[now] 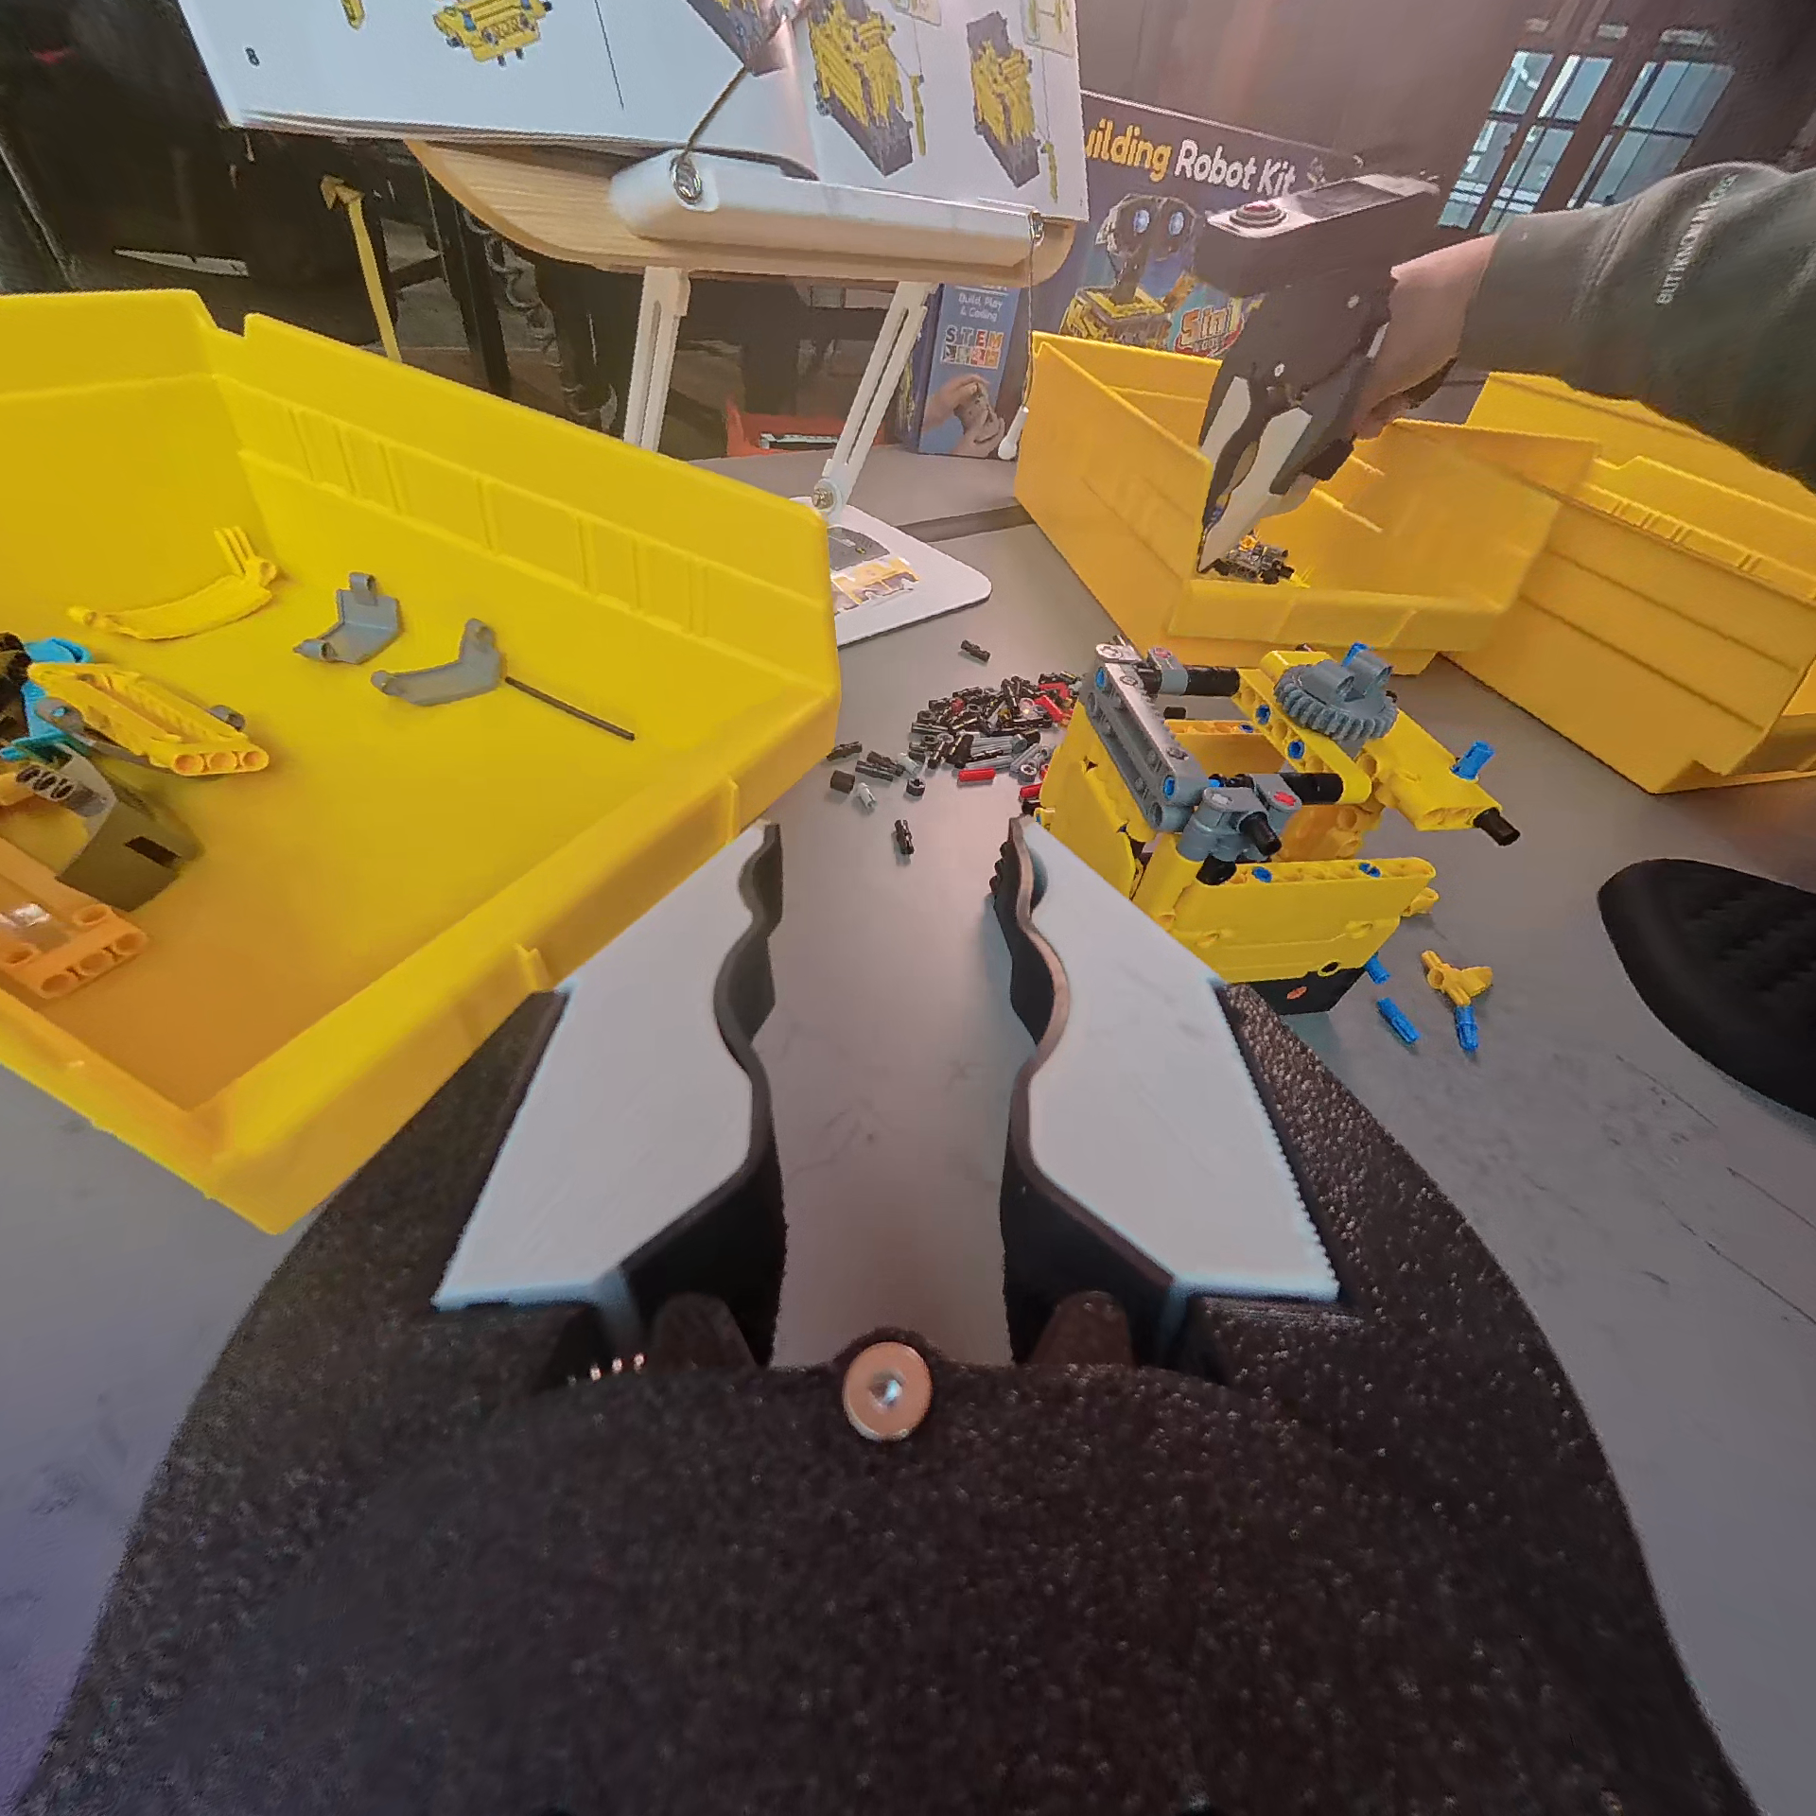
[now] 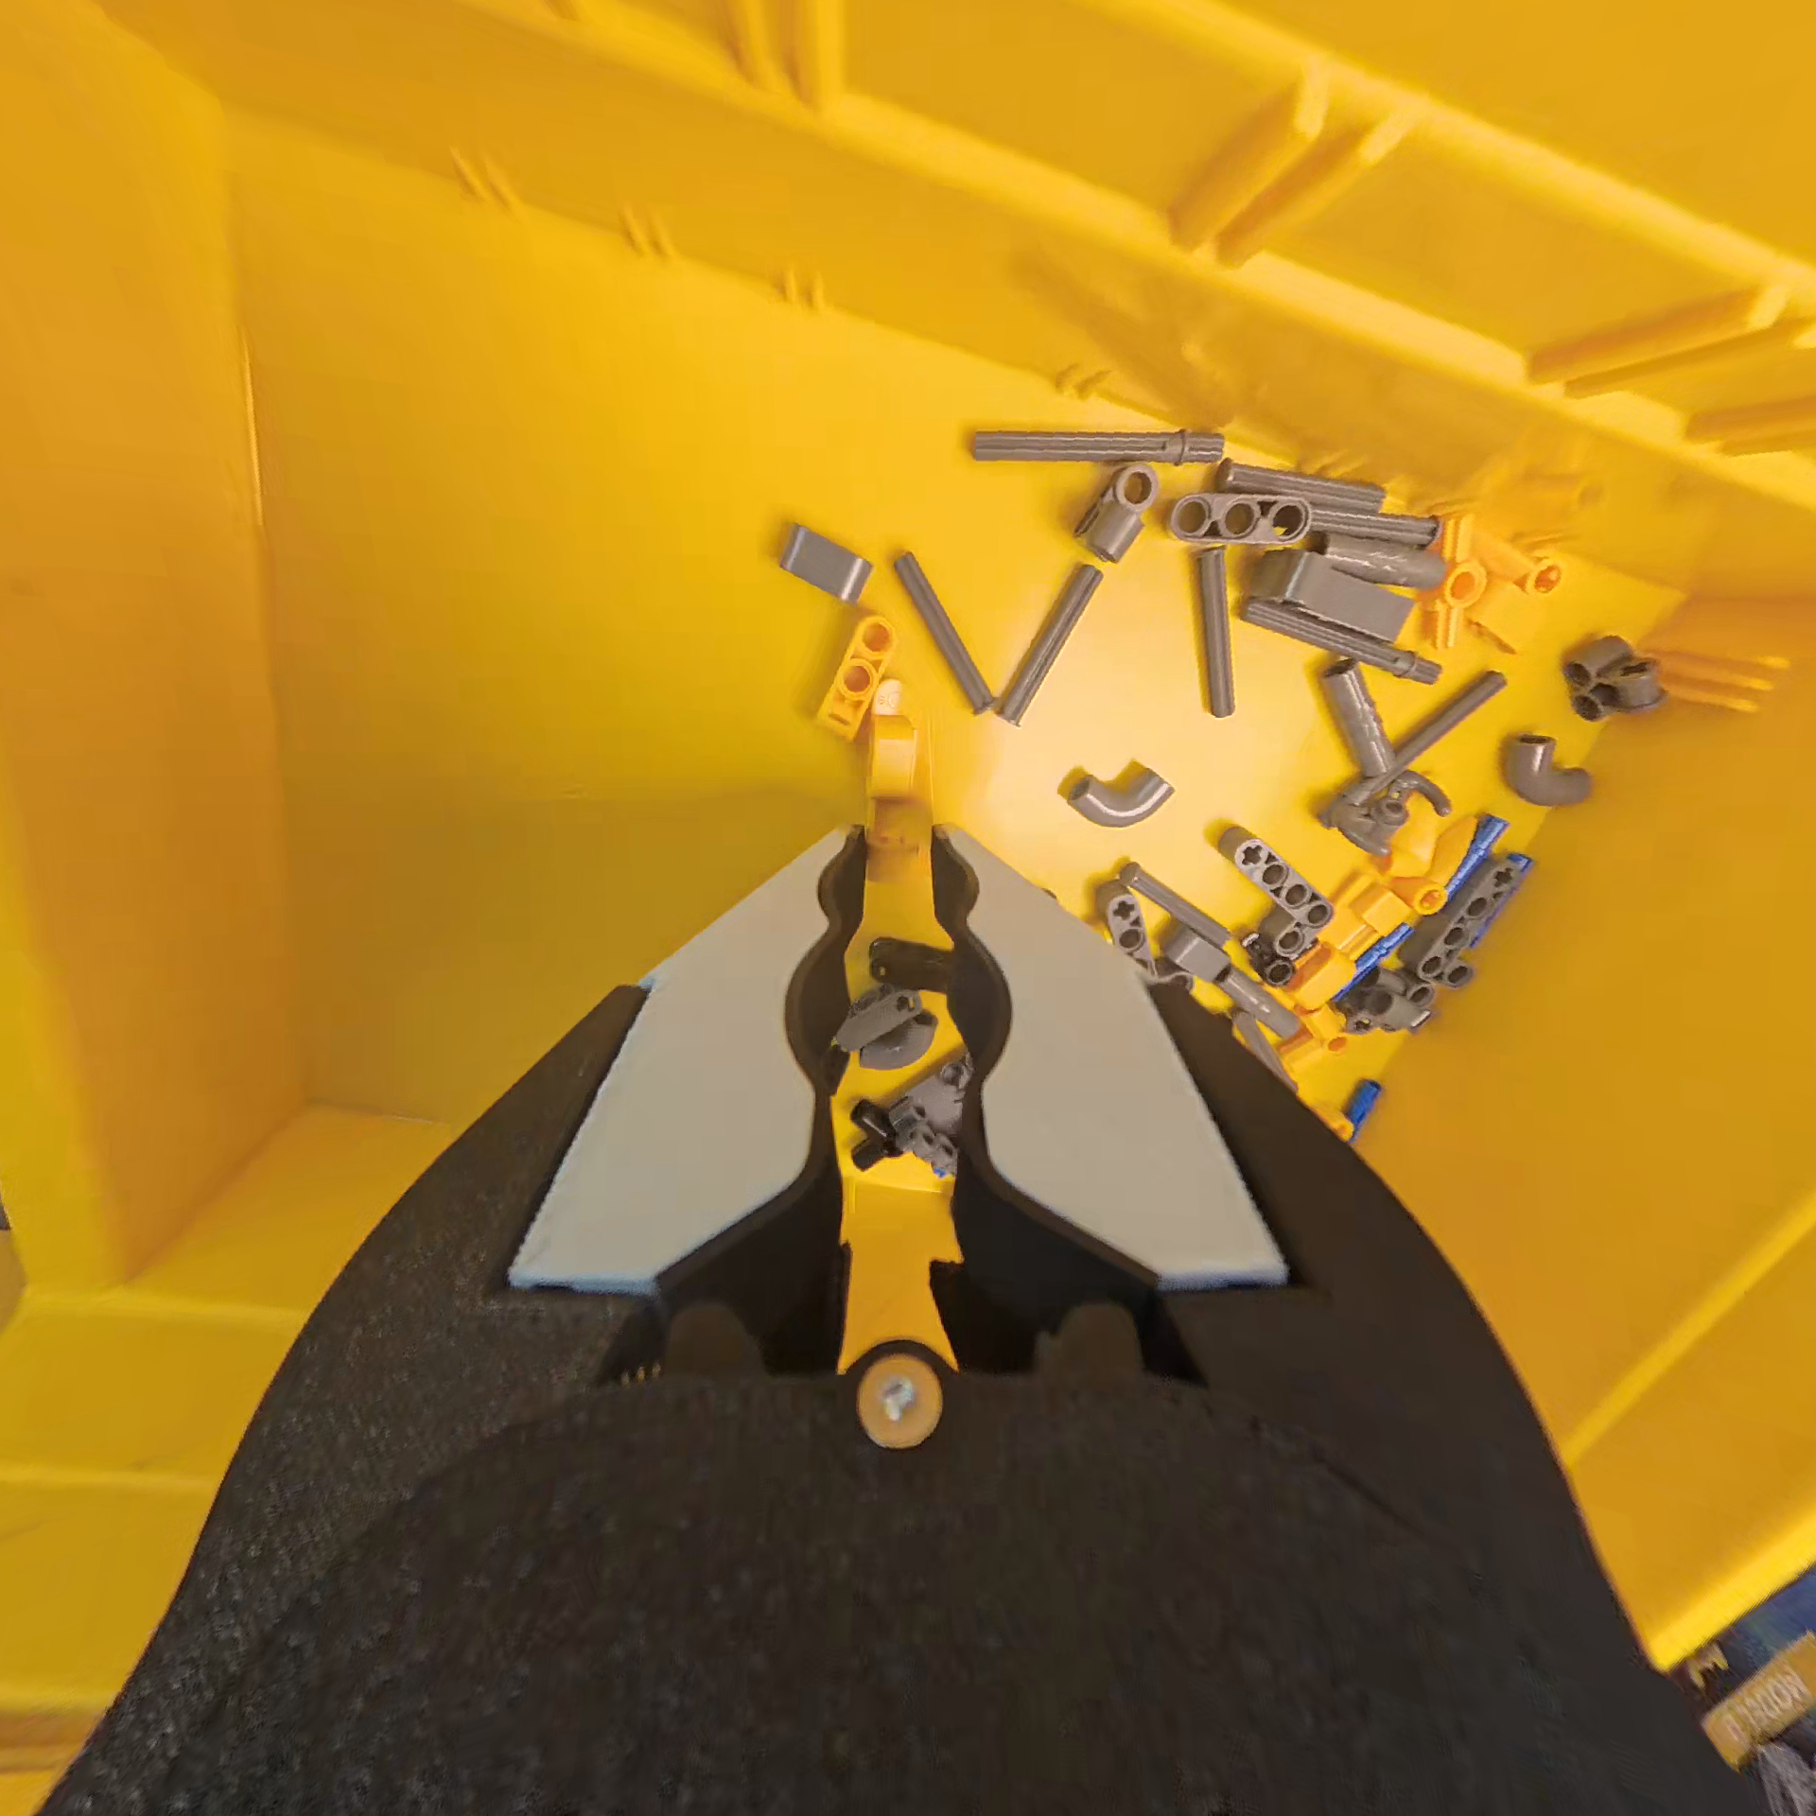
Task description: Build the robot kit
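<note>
My left gripper (image 1: 892, 845) is open and empty, low over the grey table (image 1: 884, 1081). It sits between a yellow bin (image 1: 472, 835) on the left and a partly built yellow and grey brick model (image 1: 1268, 816) on the right. A pile of small black, grey and red pins (image 1: 973, 727) lies just ahead of it. My right gripper (image 2: 896, 835) is inside another yellow bin (image 2: 491, 590) and is shut on a small yellow connector piece (image 2: 896, 776) that sticks out past its tips. The right gripper also shows in the left wrist view (image 1: 1228, 531), reaching down into that bin (image 1: 1110, 462).
Loose grey axles, beams and elbows (image 2: 1277, 590) lie to the right of the held piece. The left bin holds grey brackets (image 1: 442, 668) and yellow beams (image 1: 147, 717). An instruction booklet on a white stand (image 1: 688, 88) and a kit box (image 1: 1160, 197) stand behind. More yellow bins (image 1: 1651, 629) and a black pad (image 1: 1710, 963) are at the right. Tip to tip, the grippers are about 45 cm apart.
</note>
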A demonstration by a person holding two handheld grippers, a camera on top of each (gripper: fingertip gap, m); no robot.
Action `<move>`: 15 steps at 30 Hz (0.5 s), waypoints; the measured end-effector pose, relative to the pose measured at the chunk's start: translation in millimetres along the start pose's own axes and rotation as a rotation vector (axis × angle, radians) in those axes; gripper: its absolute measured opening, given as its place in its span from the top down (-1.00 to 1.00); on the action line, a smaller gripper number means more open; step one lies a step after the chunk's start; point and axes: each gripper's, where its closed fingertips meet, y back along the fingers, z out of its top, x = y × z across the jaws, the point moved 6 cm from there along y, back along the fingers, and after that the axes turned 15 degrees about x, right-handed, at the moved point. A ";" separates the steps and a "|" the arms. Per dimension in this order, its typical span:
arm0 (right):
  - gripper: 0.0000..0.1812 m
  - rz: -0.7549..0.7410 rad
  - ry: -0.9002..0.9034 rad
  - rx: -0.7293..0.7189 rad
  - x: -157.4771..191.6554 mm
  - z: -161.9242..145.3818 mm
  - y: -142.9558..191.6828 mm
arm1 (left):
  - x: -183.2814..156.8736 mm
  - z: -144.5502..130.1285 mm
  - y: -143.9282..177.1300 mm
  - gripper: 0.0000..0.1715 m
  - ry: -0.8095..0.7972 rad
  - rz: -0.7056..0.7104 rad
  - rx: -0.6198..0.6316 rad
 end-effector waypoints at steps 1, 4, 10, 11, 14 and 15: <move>0.87 -0.030 0.010 -0.017 5.7 0.5 7.3 | -1.1 -0.2 0.4 0.48 -0.007 0.002 0.001; 0.87 -0.143 -0.004 -0.187 32.9 14.0 53.7 | -5.2 0.8 1.8 0.49 -0.023 -0.005 -0.003; 0.87 -0.191 -0.012 -0.576 156.3 55.5 141.1 | -21.9 7.4 4.4 0.49 -0.072 -0.060 -0.021; 0.87 -0.162 -0.003 -0.619 182.5 63.8 143.9 | -26.8 8.1 4.7 0.49 -0.086 -0.088 -0.019; 0.86 -0.075 0.039 -0.636 257.1 91.4 122.7 | -48.4 8.2 4.2 0.51 -0.088 -0.289 0.000; 0.86 -0.053 0.053 -0.624 278.7 102.0 110.2 | -54.3 8.6 4.8 0.52 -0.088 -0.342 -0.004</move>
